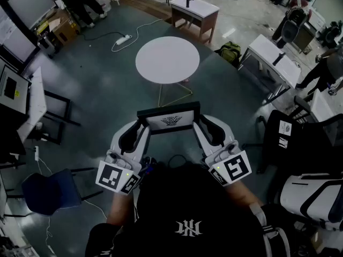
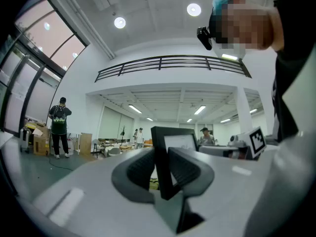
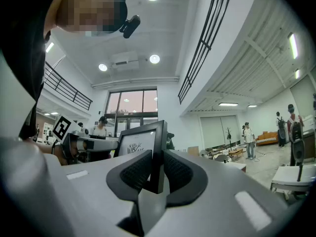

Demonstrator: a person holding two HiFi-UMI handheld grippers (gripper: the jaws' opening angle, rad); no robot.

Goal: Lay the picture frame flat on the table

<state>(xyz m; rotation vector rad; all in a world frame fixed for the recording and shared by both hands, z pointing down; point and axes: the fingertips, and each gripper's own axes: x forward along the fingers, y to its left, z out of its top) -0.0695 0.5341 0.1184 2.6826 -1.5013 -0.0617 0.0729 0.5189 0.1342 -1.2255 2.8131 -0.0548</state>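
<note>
A dark grey floor (image 1: 102, 95) is seen spread under the whole scene in the head view. On it, a round white tabletop (image 1: 167, 59) on thin legs is seen ahead of the person, with its surface bare. A rectangular desk (image 1: 194, 8) is set further back, well apart from it.

The picture frame (image 1: 169, 120) is held in the air, nearer the person than the round tabletop and not touching it. Its black border and white picture with a small dark drawing are turned up toward the head camera, the long side running from left to right.

The left claw (image 2: 161, 158) is clamped on the frame's left edge, whose black bar is pressed between the two ribbed pads. The right claw (image 3: 157, 158) is clamped in the same way on the frame's right edge, with the bar gripped between its pads.
</note>
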